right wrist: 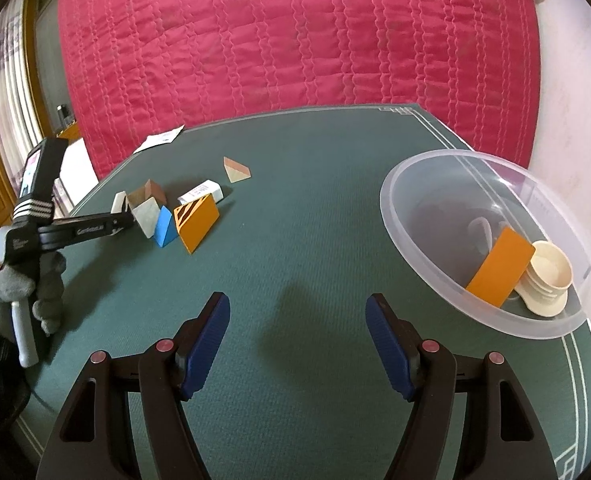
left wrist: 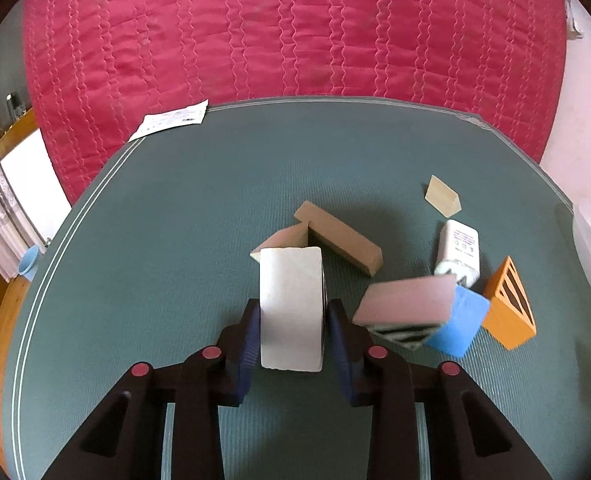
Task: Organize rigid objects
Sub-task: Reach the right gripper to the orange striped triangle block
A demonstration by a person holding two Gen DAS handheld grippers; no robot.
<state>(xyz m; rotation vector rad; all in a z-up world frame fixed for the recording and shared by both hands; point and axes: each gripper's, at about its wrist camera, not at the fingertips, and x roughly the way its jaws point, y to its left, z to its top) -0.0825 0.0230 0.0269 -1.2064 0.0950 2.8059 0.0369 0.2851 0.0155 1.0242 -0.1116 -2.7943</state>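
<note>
Left gripper [left wrist: 291,320], nearest the lens: its blue pads press both sides of a white block [left wrist: 290,308], which stands on the green mat [left wrist: 155,280]. No earlier view is given, so only the closed grip is recorded. Just right of it lies a cluster: a pink-topped striped wedge [left wrist: 405,302], a blue wedge [left wrist: 461,320], an orange wedge [left wrist: 509,308] and a white charger [left wrist: 457,250]. Behind the white block sits a brown wedge [left wrist: 341,238]; a pale wedge [left wrist: 442,196] lies farther back, apart. Right gripper [right wrist: 297,344]: jaws partly open, nothing between them, above bare mat. Near the mat's right edge, a clear bowl [right wrist: 415,184] holds an orange piece [right wrist: 499,272] and a cream cup [right wrist: 547,280]. A paper slip [left wrist: 169,120] overhangs the far left corner, against a red quilt [left wrist: 295,28].
</note>
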